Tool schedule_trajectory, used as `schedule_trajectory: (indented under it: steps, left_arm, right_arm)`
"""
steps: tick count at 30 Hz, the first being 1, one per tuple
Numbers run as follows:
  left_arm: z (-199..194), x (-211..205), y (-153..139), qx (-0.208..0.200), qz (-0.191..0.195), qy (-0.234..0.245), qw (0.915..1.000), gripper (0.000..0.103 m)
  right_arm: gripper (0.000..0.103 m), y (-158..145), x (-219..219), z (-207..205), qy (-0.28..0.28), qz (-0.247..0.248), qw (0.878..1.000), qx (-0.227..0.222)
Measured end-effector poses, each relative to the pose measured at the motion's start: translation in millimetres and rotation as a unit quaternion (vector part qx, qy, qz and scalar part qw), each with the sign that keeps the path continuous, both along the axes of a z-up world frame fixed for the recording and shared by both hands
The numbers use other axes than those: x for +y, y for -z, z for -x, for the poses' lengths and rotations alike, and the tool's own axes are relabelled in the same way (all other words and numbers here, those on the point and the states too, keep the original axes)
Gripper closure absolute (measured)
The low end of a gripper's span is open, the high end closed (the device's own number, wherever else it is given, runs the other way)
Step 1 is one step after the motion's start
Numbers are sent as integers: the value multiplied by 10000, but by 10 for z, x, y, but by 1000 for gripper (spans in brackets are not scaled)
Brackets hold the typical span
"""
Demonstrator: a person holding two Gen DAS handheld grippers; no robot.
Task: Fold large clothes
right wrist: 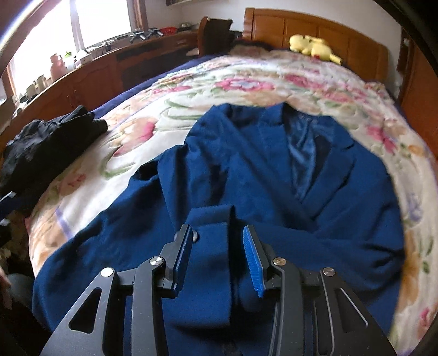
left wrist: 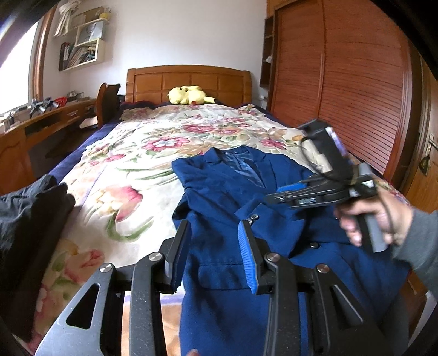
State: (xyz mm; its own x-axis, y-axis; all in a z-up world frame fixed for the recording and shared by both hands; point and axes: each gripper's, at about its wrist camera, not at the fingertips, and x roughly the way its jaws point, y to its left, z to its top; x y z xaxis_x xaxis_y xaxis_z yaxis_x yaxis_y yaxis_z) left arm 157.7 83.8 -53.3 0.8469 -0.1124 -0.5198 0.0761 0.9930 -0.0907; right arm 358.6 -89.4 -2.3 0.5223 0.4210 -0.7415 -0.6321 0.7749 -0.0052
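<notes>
Jaws of both grippers apart, blue jacket (right wrist: 246,153) on bed beneath, w/ nothing clamped

Bed with floral quilt (left wrist: 131,153) and wooden headboard (left wrist: 189,82) at the far end; yellow plush toy (left wrist: 187,95) just before the headboard. Left: cluttered wooden desk (left wrist: 49,115), chair (left wrist: 105,98), wall shelves (left wrist: 82,52), window (right wrist: 104,22). Right: slatted wooden wardrobe doors (left wrist: 342,82).

One navy blue wool jacket (right wrist: 246,169) lies under the grippers, one crumpled black garment (right wrist: 46,145) to their left, one yellow plush toy (right wrist: 312,46) far ahead.
</notes>
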Motion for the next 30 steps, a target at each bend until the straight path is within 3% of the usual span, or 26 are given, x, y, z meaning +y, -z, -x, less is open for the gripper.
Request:
schedule_trajectory:
  steps: [10,11,12,14,21,30]
  left_arm:
    - [67,166,21,16,-44,-188,9998,66]
    - [68,169,23,24,-74,-197,9998,66]
    - [72,176,25,31,-96,-202,9997,66]
    - [84,180,30,31,-104,-189,9998,66]
    - [100,89,31,41,-218,-28,9997,66]
    - [98,-101,-21,-106,-285,69,9995,66]
  right_arm:
    - [65,286,266,-552,198,-9,9980,605]
    - [85,286,253,-535,148,-38,9981,599]
    - [94,278,270,-499,13,-65,9984,559]
    - [100,266,280,-403,-167,-49,9990,422]
    - [100,-52,-50,207,-396,-355,9983,-256]
    - [101,-24,-800,1208,63,-636,9962,-585]
